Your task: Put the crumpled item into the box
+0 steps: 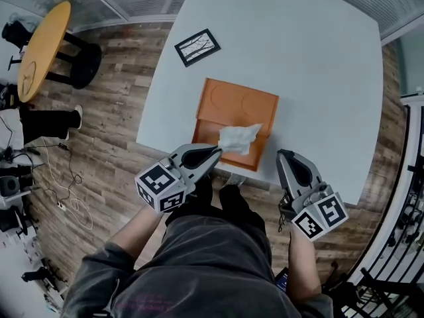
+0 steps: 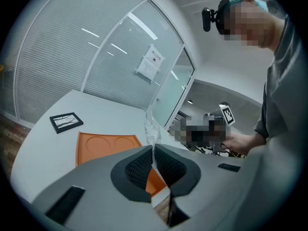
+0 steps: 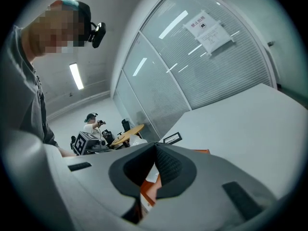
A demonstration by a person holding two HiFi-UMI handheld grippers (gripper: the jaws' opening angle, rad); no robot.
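A crumpled white tissue (image 1: 238, 138) hangs over the near edge of the orange box (image 1: 228, 98) on the white table. My left gripper (image 1: 217, 152) is shut on the tissue's near corner. In the left gripper view the tissue (image 2: 153, 131) stands up thin between the closed pads, with the orange box (image 2: 101, 146) behind and below. My right gripper (image 1: 283, 154) hovers at the table's front edge, right of the box, apart from the tissue. In its own view the right gripper (image 3: 156, 146) has its jaws meeting at the tips with nothing held.
A small black-framed picture (image 1: 197, 47) lies on the table beyond the box. The white table (image 1: 311, 65) stretches far and right. A round wooden table (image 1: 43, 48) and cables sit on the wood floor to the left. Glass walls with blinds stand behind.
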